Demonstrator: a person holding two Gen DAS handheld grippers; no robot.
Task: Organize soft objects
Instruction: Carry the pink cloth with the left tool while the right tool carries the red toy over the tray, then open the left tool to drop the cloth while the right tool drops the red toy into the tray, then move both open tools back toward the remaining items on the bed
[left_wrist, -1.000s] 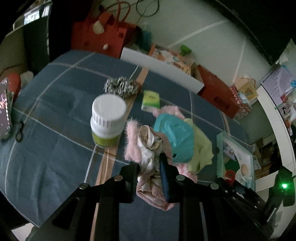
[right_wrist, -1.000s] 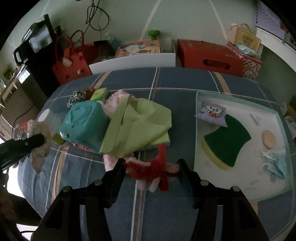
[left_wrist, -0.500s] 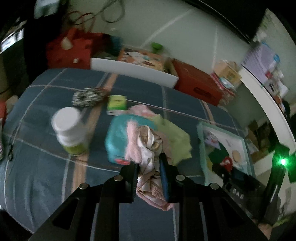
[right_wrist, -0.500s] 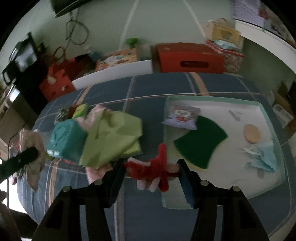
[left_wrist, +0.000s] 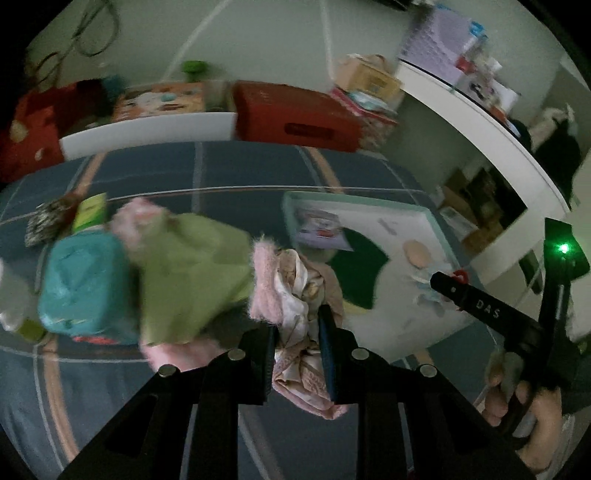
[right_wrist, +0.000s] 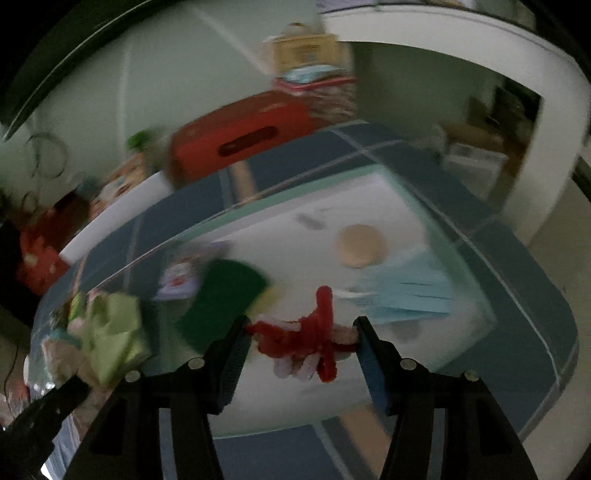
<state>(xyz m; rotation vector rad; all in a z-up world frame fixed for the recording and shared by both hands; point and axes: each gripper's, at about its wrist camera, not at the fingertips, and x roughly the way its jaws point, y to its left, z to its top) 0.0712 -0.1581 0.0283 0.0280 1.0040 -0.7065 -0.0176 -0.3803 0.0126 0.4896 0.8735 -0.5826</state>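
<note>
A red box (left_wrist: 295, 116) with a dark slot in its side stands behind the far edge of the blue checked cloth (left_wrist: 236, 170), and a long white board (left_wrist: 147, 131) lies along that same edge to its left. Behind the board sits a flat carton with a colourful printed top (left_wrist: 162, 99), with a small green thing (left_wrist: 194, 67) behind it, too blurred to name. At far left is a red bag (left_wrist: 33, 129). To the right of the red box a cardboard box (left_wrist: 369, 79) rests on a patterned one. A white curved counter (left_wrist: 480, 122) runs along the right. Dark cables (left_wrist: 92, 44) hang on the pale wall.
</note>
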